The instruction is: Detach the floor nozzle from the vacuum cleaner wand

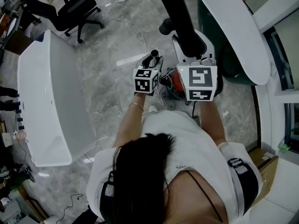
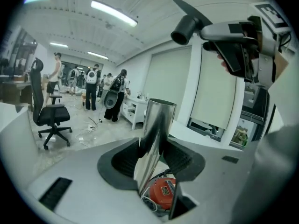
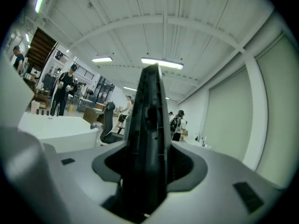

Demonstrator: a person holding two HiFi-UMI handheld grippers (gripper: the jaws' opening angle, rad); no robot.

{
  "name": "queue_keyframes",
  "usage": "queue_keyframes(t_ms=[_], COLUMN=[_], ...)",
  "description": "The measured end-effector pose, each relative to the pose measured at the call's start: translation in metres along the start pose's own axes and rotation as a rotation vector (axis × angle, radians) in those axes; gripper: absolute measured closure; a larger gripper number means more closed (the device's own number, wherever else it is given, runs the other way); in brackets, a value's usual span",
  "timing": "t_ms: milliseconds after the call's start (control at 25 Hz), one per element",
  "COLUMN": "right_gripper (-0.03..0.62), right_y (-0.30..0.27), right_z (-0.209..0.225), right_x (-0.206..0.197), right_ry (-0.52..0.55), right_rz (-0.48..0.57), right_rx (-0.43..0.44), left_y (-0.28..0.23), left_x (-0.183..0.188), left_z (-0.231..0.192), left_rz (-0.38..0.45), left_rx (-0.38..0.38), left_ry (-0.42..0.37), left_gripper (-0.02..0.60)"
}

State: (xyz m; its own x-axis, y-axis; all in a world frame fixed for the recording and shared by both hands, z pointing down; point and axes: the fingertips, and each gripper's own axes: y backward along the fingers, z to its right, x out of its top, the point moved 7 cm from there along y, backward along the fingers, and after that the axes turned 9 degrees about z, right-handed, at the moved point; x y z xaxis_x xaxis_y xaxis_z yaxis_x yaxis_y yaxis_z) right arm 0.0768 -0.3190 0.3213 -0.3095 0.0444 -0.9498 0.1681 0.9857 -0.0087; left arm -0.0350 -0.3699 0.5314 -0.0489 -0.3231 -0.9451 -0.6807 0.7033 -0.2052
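Observation:
My left gripper (image 1: pixel 150 68) (image 2: pixel 154 160) is shut on the shiny metal wand (image 2: pixel 154 134), which stands upright between the pads with its top end open (image 1: pixel 153 55). Below it lies the red vacuum body (image 2: pixel 161 192) (image 1: pixel 176 81). My right gripper (image 1: pixel 196 59) (image 3: pixel 148 167) is shut on the black floor nozzle (image 3: pixel 148 125) (image 1: pixel 182 22). The nozzle is apart from the wand. In the left gripper view it hangs high at the upper right, its round neck (image 2: pixel 186 29) free in the air.
A long white table (image 1: pixel 46 101) stands at the left and a black office chair (image 1: pixel 74 8) at the back left. A white oval table (image 1: pixel 233 27) lies at the right. A cable (image 1: pixel 135 29) runs over the grey floor. Several people stand far off (image 2: pixel 93 90).

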Motion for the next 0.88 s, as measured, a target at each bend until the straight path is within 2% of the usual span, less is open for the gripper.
queue_keyframes(t_ms=[120,480,600,640,720,880], right_gripper=[0.356,0.358,0.356,0.356,0.356,0.358], right_y=[0.002,0.005,0.008,0.010,0.013,0.018], right_z=[0.004,-0.002,-0.003,-0.003,-0.001,0.001], right_x=[0.010,-0.004,-0.006,-0.007,-0.011,-0.017], right_ry=[-0.011,-0.050,-0.060,-0.055,-0.049,-0.068], right_rz=[0.024,-0.015,-0.012,-0.011,-0.017,-0.027], right_rx=[-0.007,0.023,0.025,0.023,0.022,0.030], left_y=[0.000,0.003,0.007,0.009,0.011,0.023], left_x=[-0.001,-0.003,-0.003,-0.004,-0.005,0.002], left_z=[0.003,0.009,0.008,0.008,0.012,0.021], left_rz=[0.001,-0.006,0.011,0.019,0.021,0.061], left_rx=[0.005,-0.004,-0.003,-0.007,-0.017,-0.014], left_ry=[-0.001,-0.016,0.006,0.015,0.007,-0.021], left_gripper=[0.417,0.417,0.416,0.409,0.356,0.322])
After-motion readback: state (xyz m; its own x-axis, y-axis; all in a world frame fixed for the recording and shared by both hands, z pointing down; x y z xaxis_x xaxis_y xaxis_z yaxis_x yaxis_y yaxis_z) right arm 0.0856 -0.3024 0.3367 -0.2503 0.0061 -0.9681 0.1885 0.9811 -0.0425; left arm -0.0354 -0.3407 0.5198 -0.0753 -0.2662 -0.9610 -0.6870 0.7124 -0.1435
